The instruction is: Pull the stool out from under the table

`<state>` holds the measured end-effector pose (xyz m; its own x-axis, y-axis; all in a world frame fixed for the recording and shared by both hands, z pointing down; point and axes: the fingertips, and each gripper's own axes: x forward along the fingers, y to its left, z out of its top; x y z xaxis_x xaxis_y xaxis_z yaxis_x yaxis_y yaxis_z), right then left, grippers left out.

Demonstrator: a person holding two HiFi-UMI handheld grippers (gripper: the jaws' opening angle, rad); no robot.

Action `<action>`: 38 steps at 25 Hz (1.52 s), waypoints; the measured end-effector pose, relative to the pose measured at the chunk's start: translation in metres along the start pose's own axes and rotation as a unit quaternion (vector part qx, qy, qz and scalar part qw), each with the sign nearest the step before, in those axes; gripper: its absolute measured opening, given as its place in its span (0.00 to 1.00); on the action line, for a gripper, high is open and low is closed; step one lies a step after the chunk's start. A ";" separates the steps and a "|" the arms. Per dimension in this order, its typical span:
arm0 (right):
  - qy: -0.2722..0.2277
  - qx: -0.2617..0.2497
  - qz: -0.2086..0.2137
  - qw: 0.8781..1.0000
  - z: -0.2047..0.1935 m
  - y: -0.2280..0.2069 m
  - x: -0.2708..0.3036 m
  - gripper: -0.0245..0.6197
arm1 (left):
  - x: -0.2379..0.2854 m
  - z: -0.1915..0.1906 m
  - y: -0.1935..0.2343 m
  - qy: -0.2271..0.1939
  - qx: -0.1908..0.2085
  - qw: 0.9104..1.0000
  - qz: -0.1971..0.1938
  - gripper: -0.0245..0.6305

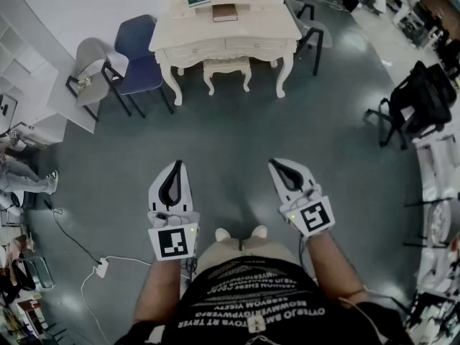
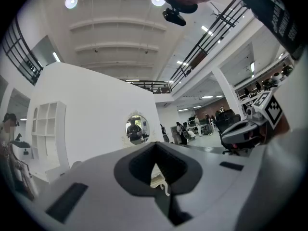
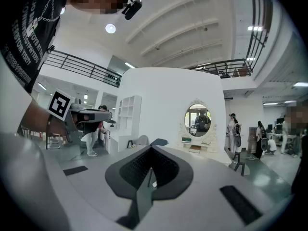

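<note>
At the top centre of the head view, the stool (image 1: pixel 227 69) sits tucked between the front legs of the cream bench (image 1: pixel 273 31), with only its front rail and two curved legs showing beneath the drawers. It looks like a small carved wooden piece, so probably stiff and fairly light. It should slide on the smooth grey floor (image 1: pixel 230 135) rather than need lifting, though the painted curves may be slippery to pinch. The straight front rail under the seat seems the best hold, one side each, or else the tops of the two front legs. The left tongs (image 1: pixel 177 165) and right tongs (image 1: pixel 275 164) are in the lower half of the frame, well apart from the stool. Both are shut with nothing between them, so they would have to open before any grip. The open floor between them and the stool holds nothing. Left of the bench stand a blue chair (image 1: pixel 140 56) and a grey chair (image 1: pixel 90 67), and a dark chair (image 1: pixel 313 34) stands on its right, all outside a straight pull. A brown book (image 1: pixel 225 12) lies on the bench top and could shift if the bench were knocked. At lower left a white cable (image 1: pixel 100 267) trails across the floor, a snag risk for anyone stepping backwards.
</note>
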<state>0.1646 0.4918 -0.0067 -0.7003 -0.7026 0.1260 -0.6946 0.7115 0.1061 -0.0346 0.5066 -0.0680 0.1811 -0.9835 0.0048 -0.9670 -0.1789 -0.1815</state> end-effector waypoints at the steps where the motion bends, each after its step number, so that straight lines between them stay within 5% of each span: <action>1: -0.005 0.000 -0.001 1.000 0.003 0.003 0.004 0.02 | 0.000 -0.002 0.005 0.000 -0.002 1.000 -0.003 0.04; 22: 0.015 -0.012 -0.042 0.999 0.022 0.060 0.036 0.02 | -0.021 -0.028 0.083 -0.010 -0.017 1.000 -0.018 0.04; 38: 0.032 0.003 -0.060 0.998 -0.004 0.022 0.063 0.02 | 0.025 -0.062 0.093 0.018 -0.024 0.999 -0.036 0.04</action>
<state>0.1057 0.4635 0.0076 -0.5999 -0.7807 0.1751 -0.7741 0.6216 0.1194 -0.1311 0.4632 -0.0239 0.2446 -0.9683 0.0510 -0.9593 -0.2493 -0.1325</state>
